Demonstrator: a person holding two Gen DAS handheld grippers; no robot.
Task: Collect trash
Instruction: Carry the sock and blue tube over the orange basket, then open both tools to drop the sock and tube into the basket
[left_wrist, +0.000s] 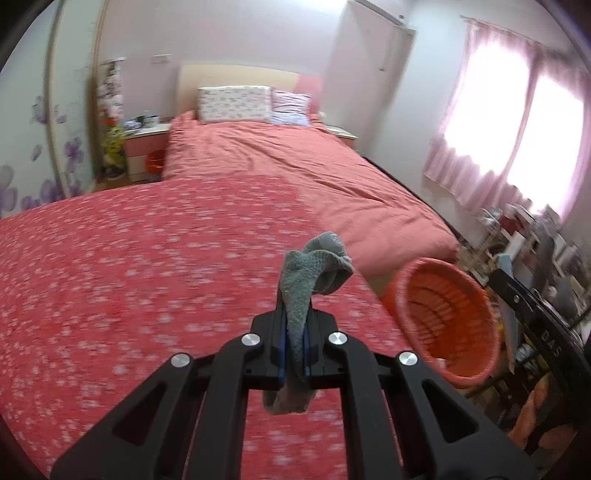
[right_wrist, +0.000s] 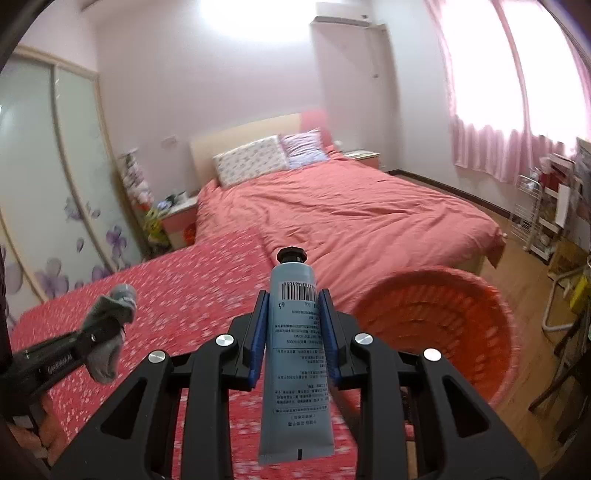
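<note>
My left gripper (left_wrist: 294, 314) is shut on a grey sock (left_wrist: 314, 273) and holds it above the red flowered bedspread (left_wrist: 147, 277). The sock droops out of both ends of the jaws. My right gripper (right_wrist: 293, 314) is shut on a blue-grey tube (right_wrist: 295, 354) with a black cap, held upright above the bedspread. An orange woven basket (left_wrist: 447, 317) stands just off the bed's right edge, ahead and right of both grippers; it also shows in the right wrist view (right_wrist: 436, 325). The left gripper with the sock (right_wrist: 110, 317) shows at the left of the right wrist view.
A bed with a plain red duvet (left_wrist: 295, 162) and two pillows (left_wrist: 236, 103) lies ahead. A bedside table (left_wrist: 147, 147) stands left of it, a wardrobe with flower doors (right_wrist: 55, 184) on the left wall. Cluttered shelves (left_wrist: 524, 240) and a chair (right_wrist: 561, 295) stand right, under pink curtains.
</note>
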